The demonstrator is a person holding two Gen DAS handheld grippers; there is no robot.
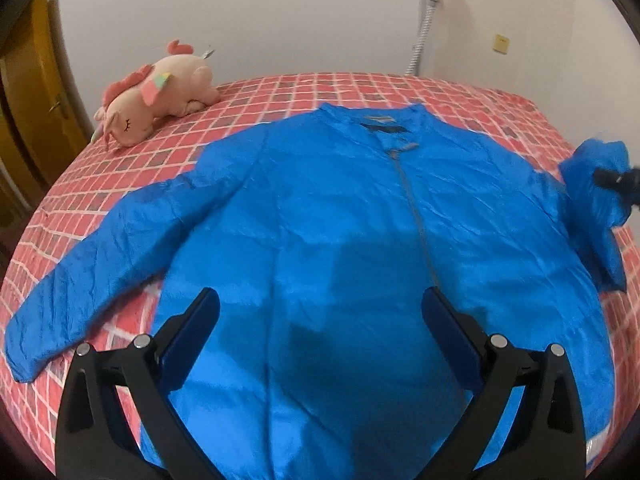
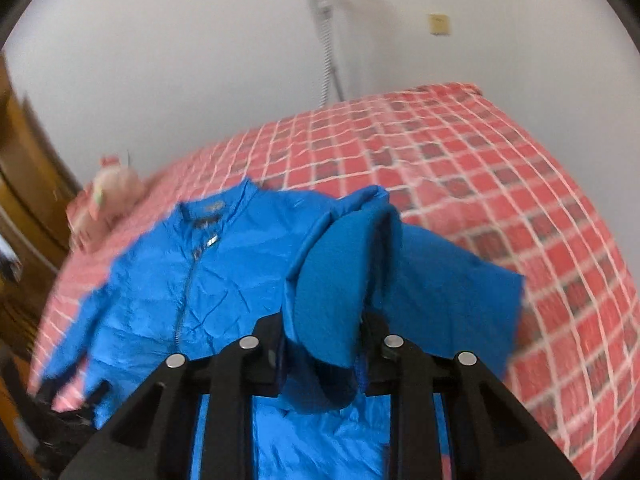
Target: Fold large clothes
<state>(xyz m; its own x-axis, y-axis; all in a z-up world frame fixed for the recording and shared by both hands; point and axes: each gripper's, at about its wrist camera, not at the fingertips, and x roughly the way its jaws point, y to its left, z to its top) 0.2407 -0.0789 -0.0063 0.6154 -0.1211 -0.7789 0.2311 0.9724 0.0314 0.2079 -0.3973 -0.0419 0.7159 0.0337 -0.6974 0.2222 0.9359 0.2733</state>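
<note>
A large blue zip-up jacket (image 1: 340,208) lies face up on a bed, collar toward the far wall. Its left sleeve (image 1: 92,264) stretches flat to the near left. My left gripper (image 1: 320,308) is open and empty, hovering above the jacket's lower front. My right gripper (image 2: 324,336) is shut on the jacket's right sleeve (image 2: 336,280) and holds it lifted above the bed; the sleeve drapes over the fingers. In the left wrist view the right gripper (image 1: 616,184) shows at the far right with the bunched sleeve (image 1: 592,184).
The bed has a red checked cover (image 1: 460,92) (image 2: 500,168). A pink plush unicorn (image 1: 156,92) lies at the far left corner, blurred in the right wrist view (image 2: 108,196). A white wall with a hose (image 1: 424,20) is behind. A wooden door (image 1: 24,92) is at left.
</note>
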